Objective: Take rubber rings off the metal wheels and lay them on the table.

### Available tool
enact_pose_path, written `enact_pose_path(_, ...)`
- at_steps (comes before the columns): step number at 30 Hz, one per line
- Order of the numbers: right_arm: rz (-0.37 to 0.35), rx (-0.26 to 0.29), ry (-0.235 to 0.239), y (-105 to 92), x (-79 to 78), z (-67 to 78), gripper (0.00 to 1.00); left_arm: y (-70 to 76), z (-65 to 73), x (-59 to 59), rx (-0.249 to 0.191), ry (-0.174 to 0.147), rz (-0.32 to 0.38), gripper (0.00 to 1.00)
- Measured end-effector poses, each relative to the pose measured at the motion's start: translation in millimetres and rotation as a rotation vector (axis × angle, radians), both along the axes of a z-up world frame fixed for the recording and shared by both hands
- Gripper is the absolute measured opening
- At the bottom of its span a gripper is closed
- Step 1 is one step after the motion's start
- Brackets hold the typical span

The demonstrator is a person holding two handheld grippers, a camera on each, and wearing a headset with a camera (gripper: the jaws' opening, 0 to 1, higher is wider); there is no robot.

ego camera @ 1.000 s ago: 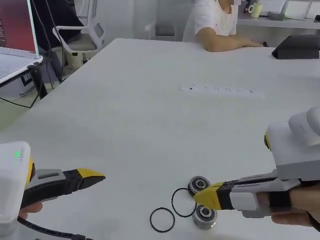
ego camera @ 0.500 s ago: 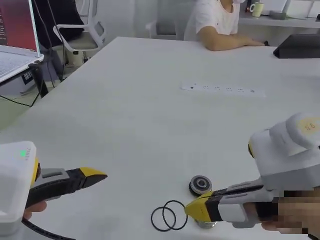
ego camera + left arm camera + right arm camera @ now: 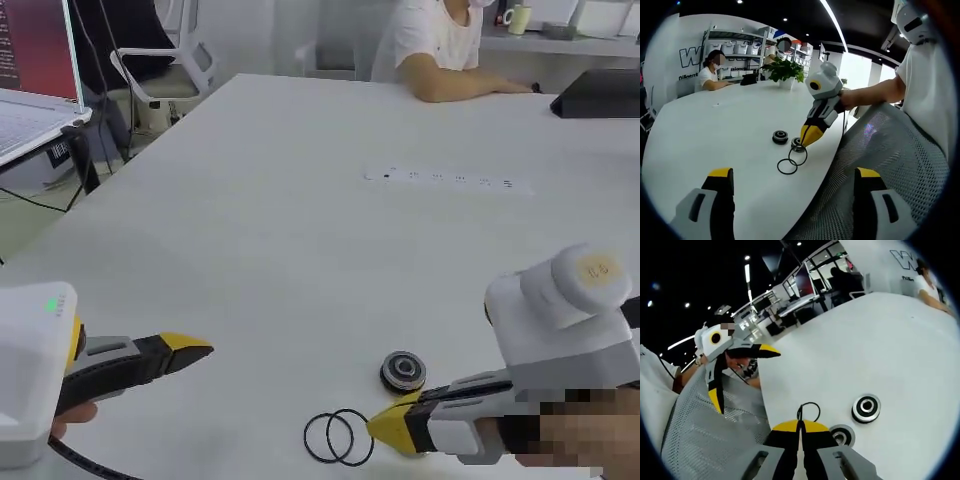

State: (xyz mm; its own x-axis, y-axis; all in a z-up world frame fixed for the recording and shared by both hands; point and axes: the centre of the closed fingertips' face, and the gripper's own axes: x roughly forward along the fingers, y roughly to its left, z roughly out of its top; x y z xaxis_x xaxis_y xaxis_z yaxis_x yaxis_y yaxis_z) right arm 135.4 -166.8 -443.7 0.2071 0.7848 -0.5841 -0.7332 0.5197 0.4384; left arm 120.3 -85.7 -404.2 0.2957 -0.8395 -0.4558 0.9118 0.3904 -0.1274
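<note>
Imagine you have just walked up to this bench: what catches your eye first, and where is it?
The yellow-tipped right gripper, jaws shut, sits low at the near edge of the table, its tip against two overlapping black rings. Just beyond lies a metal wheel. The left gripper is held open at the near left.

The right tongs (image 3: 800, 423) half hide the nearer metal wheel (image 3: 845, 432).

Thin black rubber rings (image 3: 338, 437) lie on the smooth matt white table (image 3: 300, 230) beside a shiny metal wheel (image 3: 403, 371).
</note>
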Motion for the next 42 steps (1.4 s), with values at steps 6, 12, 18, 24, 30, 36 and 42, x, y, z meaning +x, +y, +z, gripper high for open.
enact_pose_path(6,-0.014,-0.015,-0.009,-1.7,3.9,-5.4,0.00,-0.3,0.7,0.1,-0.006,0.000,0.002,0.99)
enact_pose_path(12,-0.029,-0.039,-0.025,-3.4,9.7,-12.1,0.00,0.3,-1.4,0.5,-0.007,0.016,0.013,0.99)
enact_pose_path(18,-0.031,-0.067,-0.035,-4.3,10.3,-16.0,0.00,1.0,-5.1,-0.2,0.010,0.028,0.014,0.99)
enact_pose_path(24,-0.017,-0.110,-0.075,-5.8,12.7,-19.4,0.00,1.4,-7.6,-0.9,0.024,0.033,0.010,0.99)
enact_pose_path(30,-0.015,-0.119,-0.084,-6.3,13.8,-21.2,0.02,1.8,-7.7,-0.3,0.022,0.036,0.016,0.99)
enact_pose_path(36,-0.015,-0.127,-0.094,-7.4,15.4,-22.5,0.04,2.1,-7.7,-0.3,0.021,0.037,0.018,0.99)
enact_pose_path(42,-0.029,-0.123,-0.100,-9.5,19.0,-20.3,0.07,2.1,-7.4,-0.3,0.015,0.043,0.022,0.99)
